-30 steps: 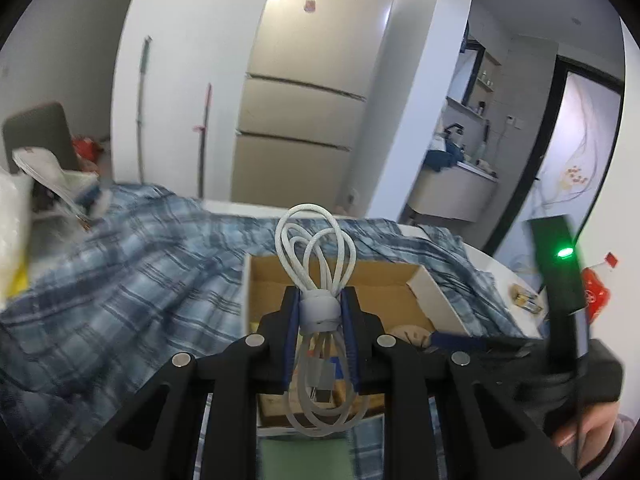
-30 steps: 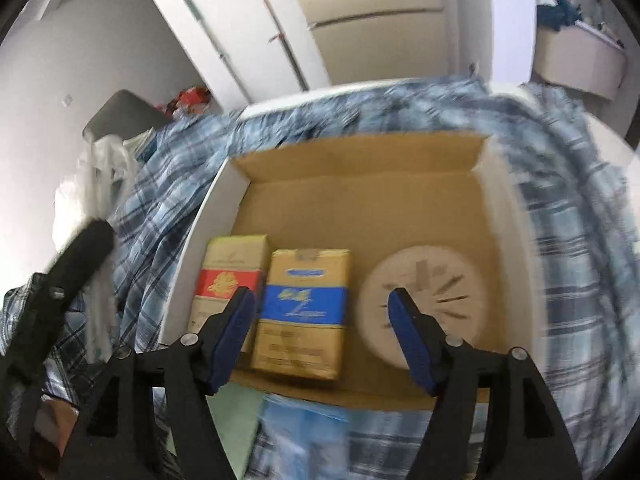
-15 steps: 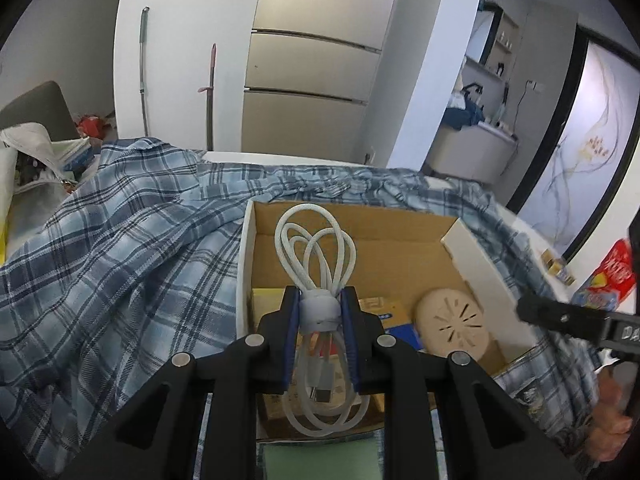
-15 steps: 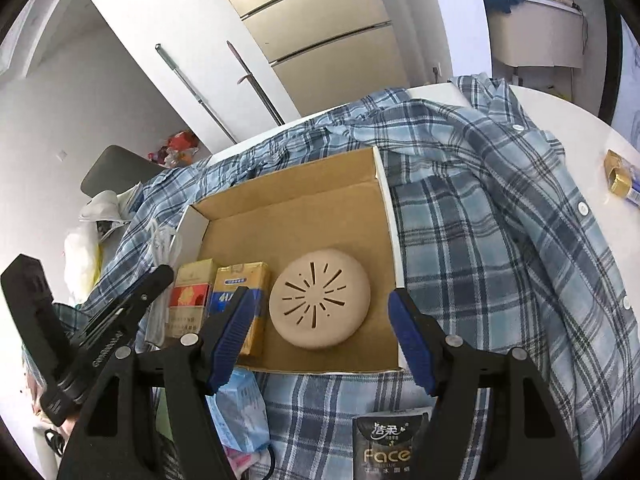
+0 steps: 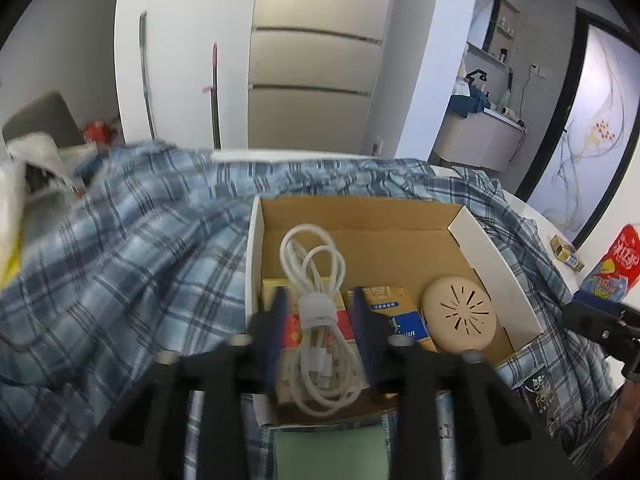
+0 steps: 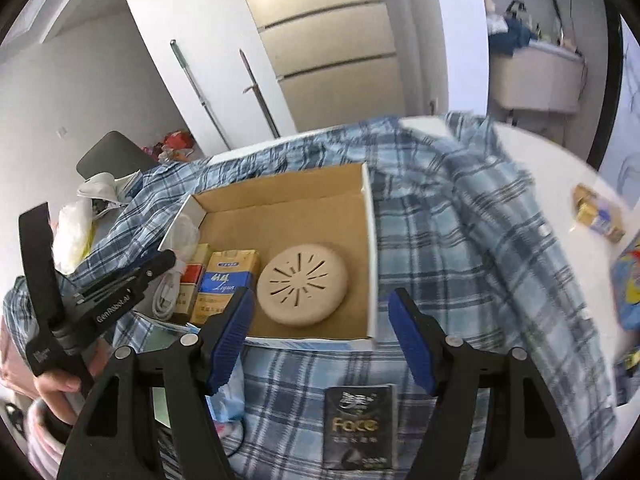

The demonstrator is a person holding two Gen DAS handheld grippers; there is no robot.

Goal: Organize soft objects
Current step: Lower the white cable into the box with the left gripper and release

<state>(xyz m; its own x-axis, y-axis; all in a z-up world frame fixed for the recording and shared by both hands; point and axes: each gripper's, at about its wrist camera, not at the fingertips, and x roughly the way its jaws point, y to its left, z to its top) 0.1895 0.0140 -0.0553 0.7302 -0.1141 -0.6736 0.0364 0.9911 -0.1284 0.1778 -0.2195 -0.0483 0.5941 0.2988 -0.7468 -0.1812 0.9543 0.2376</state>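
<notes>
The left gripper [image 5: 318,312] is hovering over the near left corner of the cardboard box [image 5: 360,208], and its blue fingers [image 5: 280,312] are standing apart on either side of the coiled white charging cable [image 5: 316,308], no longer pinching the band. The cable is lying across the red-and-yellow pack [image 5: 296,328], beside the blue-and-yellow pack [image 5: 404,320] and the round beige disc [image 5: 460,314]. By my reading this is the release, so the good way out is lifting straight up, keeping the fingertips off the loops so nothing gets dragged back over the box wall. The right gripper [image 6: 322,332] is waiting wide open above the plaid shirt [image 6: 460,248], just before the box's near edge, gripping nothing. The black Face packet [image 6: 356,424] is lying on the shirt under it, possibly the next candidate.
</notes>
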